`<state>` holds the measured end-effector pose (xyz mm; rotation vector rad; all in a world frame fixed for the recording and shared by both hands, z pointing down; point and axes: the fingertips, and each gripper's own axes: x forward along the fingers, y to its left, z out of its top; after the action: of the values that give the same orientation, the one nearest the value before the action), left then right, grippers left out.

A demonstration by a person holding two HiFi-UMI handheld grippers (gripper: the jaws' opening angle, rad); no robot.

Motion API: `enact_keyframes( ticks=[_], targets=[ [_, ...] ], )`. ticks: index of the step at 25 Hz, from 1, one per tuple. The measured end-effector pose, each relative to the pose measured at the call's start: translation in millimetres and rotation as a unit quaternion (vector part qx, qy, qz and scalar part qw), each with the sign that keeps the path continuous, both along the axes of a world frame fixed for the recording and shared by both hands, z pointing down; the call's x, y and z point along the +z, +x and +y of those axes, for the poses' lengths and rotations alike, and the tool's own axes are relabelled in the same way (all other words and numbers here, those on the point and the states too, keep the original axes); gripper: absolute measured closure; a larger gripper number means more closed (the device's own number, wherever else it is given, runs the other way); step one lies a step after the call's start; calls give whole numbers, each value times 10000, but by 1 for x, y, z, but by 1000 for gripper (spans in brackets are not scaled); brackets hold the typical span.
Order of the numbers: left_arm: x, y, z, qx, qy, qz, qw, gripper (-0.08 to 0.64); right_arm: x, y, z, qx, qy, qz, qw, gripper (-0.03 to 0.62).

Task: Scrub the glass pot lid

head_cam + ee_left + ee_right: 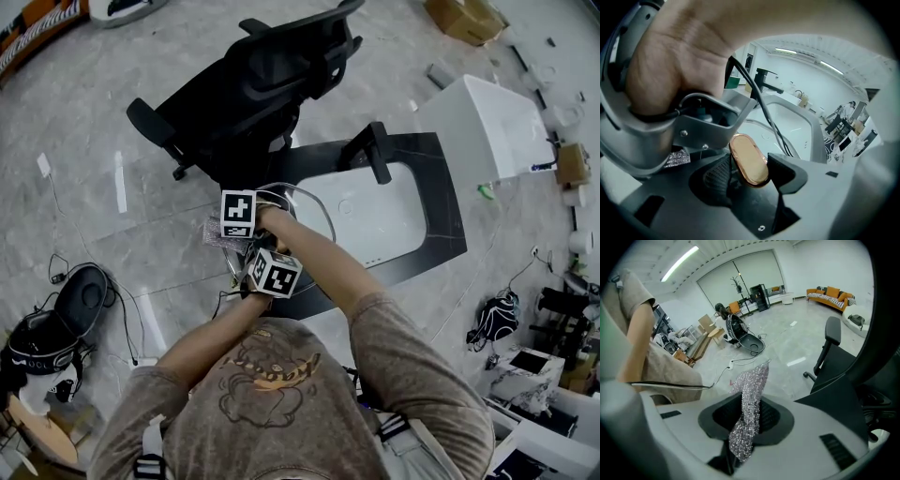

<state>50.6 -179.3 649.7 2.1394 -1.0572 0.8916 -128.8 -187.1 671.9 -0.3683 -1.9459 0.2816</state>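
Observation:
In the left gripper view my left gripper (750, 168) is shut on the copper-coloured oval knob (749, 159) of the glass pot lid. The lid's clear rim (320, 205) shows in the head view, held over the near-left edge of the sink. My right gripper (747, 417) is shut on a silver, sparkly scrub cloth (752, 390) that sticks up from between its jaws. In the head view the two arms cross: the right gripper (232, 234) with the cloth (217, 234) lies left of and beyond the left gripper (269, 263). Marker cubes hide both sets of jaws there.
A white sink basin (375, 217) sits in a black countertop (448, 216) with a black faucet (376, 152) behind it. A black office chair (262, 80) stands just beyond the hands. A white cabinet (487, 127) is at the right. Cables and a black bag (86, 296) lie on the floor at the left.

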Motion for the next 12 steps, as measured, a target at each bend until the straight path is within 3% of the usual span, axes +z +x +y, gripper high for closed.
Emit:
enact_keyframes(
  ticks=[7,12],
  targets=[
    [0,0,-1,-32,45,30,10000,304,1,1,-3,494,-238,-25,9985,503],
    [3,0,0,-48,4,157,9999,302,-4,5,-12,1172,-448,-238,9918,503]
  ],
)
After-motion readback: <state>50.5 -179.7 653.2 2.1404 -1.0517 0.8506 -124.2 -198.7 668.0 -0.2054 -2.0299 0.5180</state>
